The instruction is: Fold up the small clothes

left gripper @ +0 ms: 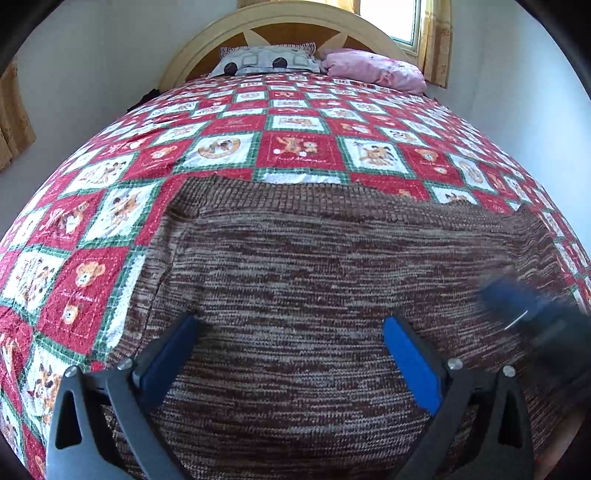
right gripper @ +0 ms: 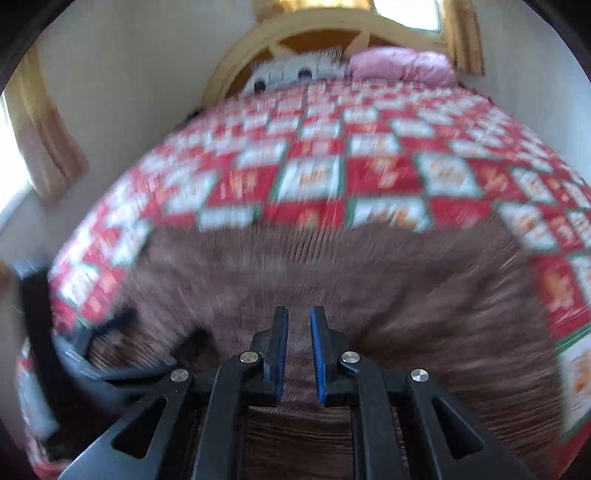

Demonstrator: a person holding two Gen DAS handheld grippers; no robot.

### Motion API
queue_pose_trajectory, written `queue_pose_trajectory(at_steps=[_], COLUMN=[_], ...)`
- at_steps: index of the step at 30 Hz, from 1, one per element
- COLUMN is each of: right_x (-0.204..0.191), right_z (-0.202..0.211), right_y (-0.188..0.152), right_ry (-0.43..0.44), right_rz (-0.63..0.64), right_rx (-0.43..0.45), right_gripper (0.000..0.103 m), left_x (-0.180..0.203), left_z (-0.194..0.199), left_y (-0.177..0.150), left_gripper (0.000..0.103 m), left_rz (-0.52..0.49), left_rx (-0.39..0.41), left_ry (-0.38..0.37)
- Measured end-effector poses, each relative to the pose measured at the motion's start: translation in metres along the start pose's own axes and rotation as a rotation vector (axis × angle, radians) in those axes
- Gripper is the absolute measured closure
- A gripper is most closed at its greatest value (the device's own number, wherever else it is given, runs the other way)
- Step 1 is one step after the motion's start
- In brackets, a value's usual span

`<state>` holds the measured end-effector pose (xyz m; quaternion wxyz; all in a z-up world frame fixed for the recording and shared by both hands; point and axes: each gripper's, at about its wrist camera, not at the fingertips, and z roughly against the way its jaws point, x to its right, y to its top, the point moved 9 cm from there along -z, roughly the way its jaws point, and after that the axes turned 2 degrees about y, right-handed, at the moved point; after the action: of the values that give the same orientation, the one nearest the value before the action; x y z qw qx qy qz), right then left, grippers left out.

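With the left gripper spread wide above the sweater filling the lower frame, and the right gripper nearly closed, seemingly empty though blurred, the fold could be dragged askew.

A home bedroom, bed under a red, white and green patchwork quilt, arched wooden headboard, patterned pillow, pink pillow, yellow curtains beside a window, plain white walls
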<state>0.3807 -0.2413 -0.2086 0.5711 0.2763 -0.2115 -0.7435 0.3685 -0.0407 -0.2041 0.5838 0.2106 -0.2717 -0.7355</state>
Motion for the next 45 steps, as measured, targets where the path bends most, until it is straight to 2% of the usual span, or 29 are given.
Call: queue_pose_trajectory(at_steps=[1,2,3,11,13,14,16,19,20,22,27,30,33,37,42,43,45], right_x=[-0.001,-0.003,-0.003,0.001,-0.001,-0.002,-0.001,0.000,0.000,0.000,0.000,0.000,0.000,0.001,0.001,0.001,0.001], right_z=[-0.014,-0.010,-0.008,-0.009,-0.008,-0.008,-0.009,-0.009,-0.009,-0.009,-0.008,-0.008,-0.008,-0.008,-0.008,-0.008,-0.008], right_y=[-0.013,-0.014,-0.013,-0.012,-0.012,-0.013,-0.013,-0.013,-0.013,-0.012,-0.013,-0.012,-0.012,-0.013,-0.012,-0.012,-0.012], right_ry=[-0.020,-0.031,-0.036,0.008,-0.001,-0.002,0.003,0.009,0.008,0.008,0.015,0.021,0.020,0.022,0.024,0.024,0.027], right_rz=[0.020,0.043,0.043,0.005,0.013,0.015,0.013,0.008,0.009,0.010,0.003,-0.001,0.001,-0.001,-0.002,-0.002,-0.004], right_rx=[-0.001,0.049,0.055,0.062,0.064,0.065,0.065,0.067,0.067,0.068,0.068,0.068,0.068,0.069,0.069,0.069,0.069], right_gripper=[0.093,0.093,0.093,0.093,0.092,0.092,0.092,0.092,0.092,0.092,0.092,0.092,0.092,0.092,0.092,0.092,0.092], left_x=[0.000,0.000,-0.001,-0.006,-0.017,-0.030,-0.053,-0.106,-0.119,-0.130,-0.102,-0.080,-0.079,-0.093,-0.081,-0.080,-0.079], left_z=[0.000,0.001,0.000,0.012,0.028,0.040,0.060,0.087,0.090,0.081,0.072,0.075,0.084,0.111,0.100,0.096,0.086], left_y=[0.000,0.000,0.000,-0.004,-0.012,-0.022,-0.038,-0.069,-0.079,-0.089,-0.077,-0.077,-0.088,-0.113,-0.107,-0.101,-0.091], left_gripper=[0.000,0.000,0.000,0.000,0.000,0.000,0.000,0.000,0.000,0.000,0.001,0.009,0.011,0.011,0.011,0.011,0.020], left_rz=[-0.001,-0.001,-0.001,0.027,0.097,0.163,0.265,0.445,0.502,0.572,0.442,0.421,0.504,0.739,0.678,0.675,0.676], left_rx=[0.000,0.002,0.001,0.003,0.018,0.028,0.061,0.109,0.105,0.064,0.020,0.025,0.032,0.080,0.066,0.084,0.097], left_ry=[0.003,0.003,0.002,-0.018,-0.054,-0.076,-0.074,0.074,0.069,-0.002,-0.029,-0.097,-0.101,-0.139,-0.128,-0.150,-0.202])
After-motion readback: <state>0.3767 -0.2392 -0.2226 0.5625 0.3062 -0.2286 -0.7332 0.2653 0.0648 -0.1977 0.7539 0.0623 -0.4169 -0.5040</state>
